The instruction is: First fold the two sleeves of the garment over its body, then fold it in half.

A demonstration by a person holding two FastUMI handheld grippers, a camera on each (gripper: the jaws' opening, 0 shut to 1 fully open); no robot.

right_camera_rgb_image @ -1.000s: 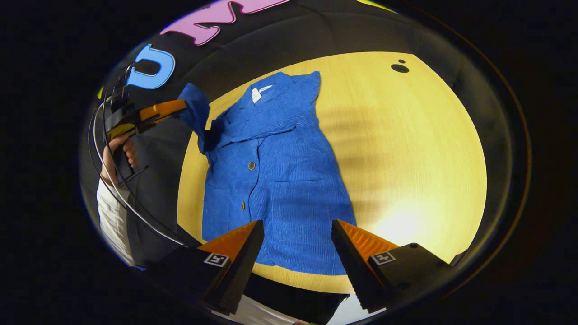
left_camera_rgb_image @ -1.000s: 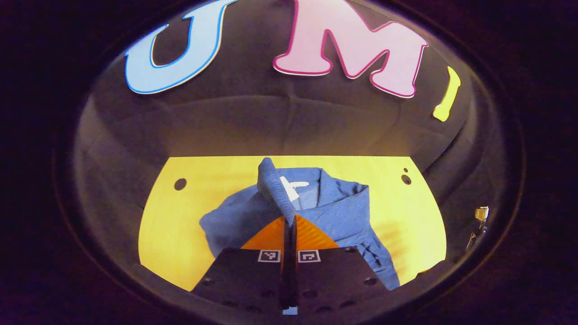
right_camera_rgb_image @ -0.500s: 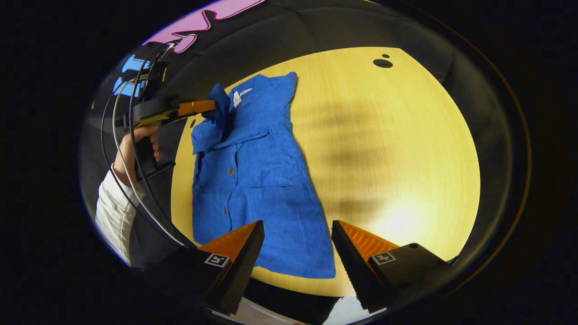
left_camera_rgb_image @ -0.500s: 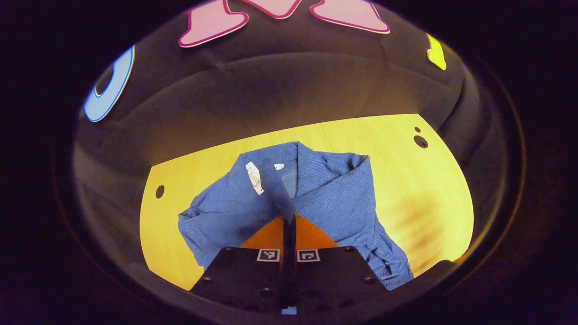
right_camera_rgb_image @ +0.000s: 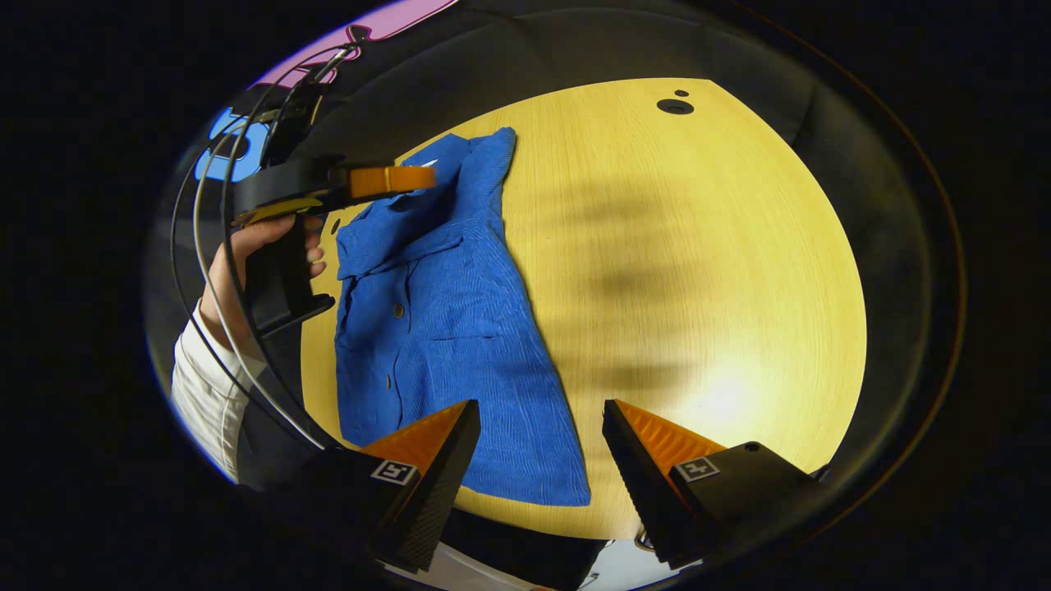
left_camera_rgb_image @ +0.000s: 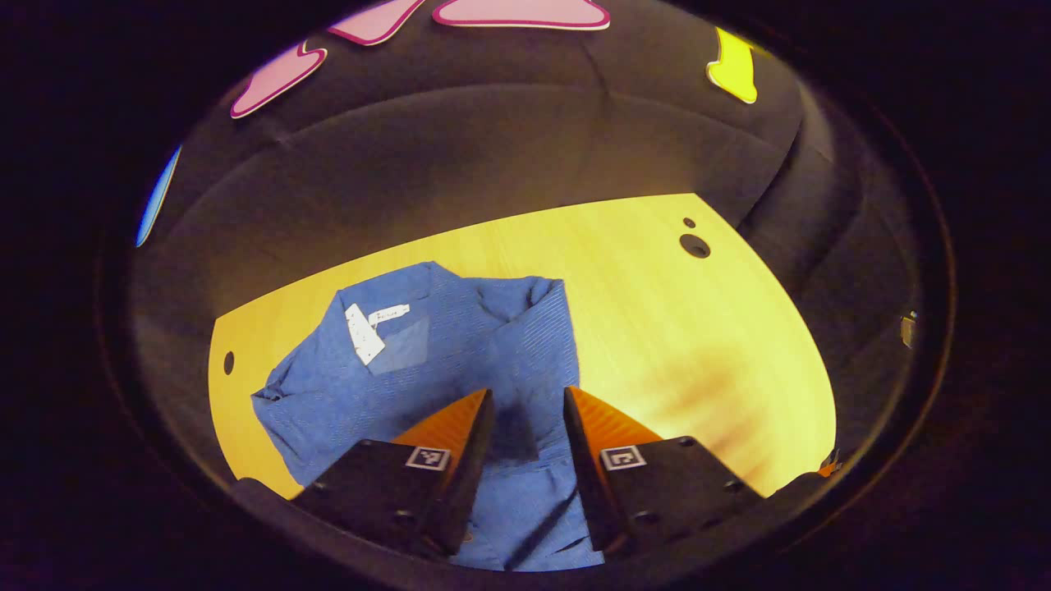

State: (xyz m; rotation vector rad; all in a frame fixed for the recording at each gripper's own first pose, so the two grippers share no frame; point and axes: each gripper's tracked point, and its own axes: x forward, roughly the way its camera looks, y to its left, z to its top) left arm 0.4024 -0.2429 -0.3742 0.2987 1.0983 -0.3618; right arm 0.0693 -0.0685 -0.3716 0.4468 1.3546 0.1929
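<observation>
- Seen from the left gripper view, the left gripper [left_camera_rgb_image: 525, 427] has its two orange fingers parted a modest gap, holding nothing, hovering just above the blue ribbed button-up shirt [left_camera_rgb_image: 443, 361], which lies flat on the yellow wooden table [left_camera_rgb_image: 698, 345] with its collar and white neck label [left_camera_rgb_image: 361, 328] toward the booth wall.
- In that view a sleeve appears laid across the chest; I judge the sleeve-folding step is about finished on this side.
- In the right gripper view, the right gripper [right_camera_rgb_image: 534, 460] hangs wide open and empty near the shirt's hem, while a hand [right_camera_rgb_image: 246, 254] in a white sleeve [right_camera_rgb_image: 197, 394] holds the left gripper over the collar.
- To do this step well, I'd lift straight up so the fingers don't drag the laid sleeve, then check that both sleeves sit within the body's outline before pinching for the half fold.
</observation>
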